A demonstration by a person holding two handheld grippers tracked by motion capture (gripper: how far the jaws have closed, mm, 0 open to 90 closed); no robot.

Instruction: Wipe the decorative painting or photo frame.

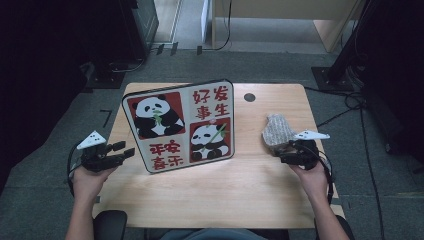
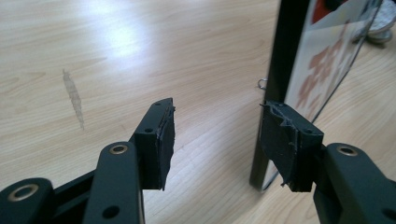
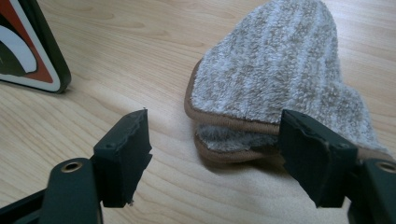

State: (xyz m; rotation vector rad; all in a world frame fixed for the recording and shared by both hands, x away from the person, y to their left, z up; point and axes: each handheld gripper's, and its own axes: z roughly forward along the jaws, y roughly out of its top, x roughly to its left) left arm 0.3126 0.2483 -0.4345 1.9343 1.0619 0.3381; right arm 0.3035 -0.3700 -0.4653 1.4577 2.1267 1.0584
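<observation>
Pale wood-grain laminate forms the table, which stands on grey carpet. Two items sit in the work area. A folded cloth of grey-beige terry pile, with a tan bound edge, lies near the table's right side. A rounded-corner panda sign, glossy-faced with a black rim, stands tilted at the centre-left. The right gripper sits at the near edge of the cloth; its jaws stand partly apart, one pad in front of the folded hem and the other over bare wood, and no pinch is visible. The left gripper is just beside the sign's lower-left corner, jaws partly apart and empty; in the left gripper view one pad stands in front of the sign's black rim. Judged from this layout, neither item is gripped yet: both approaches look nearly complete, while closing, lifting and any wiping or repositioning remain.
</observation>
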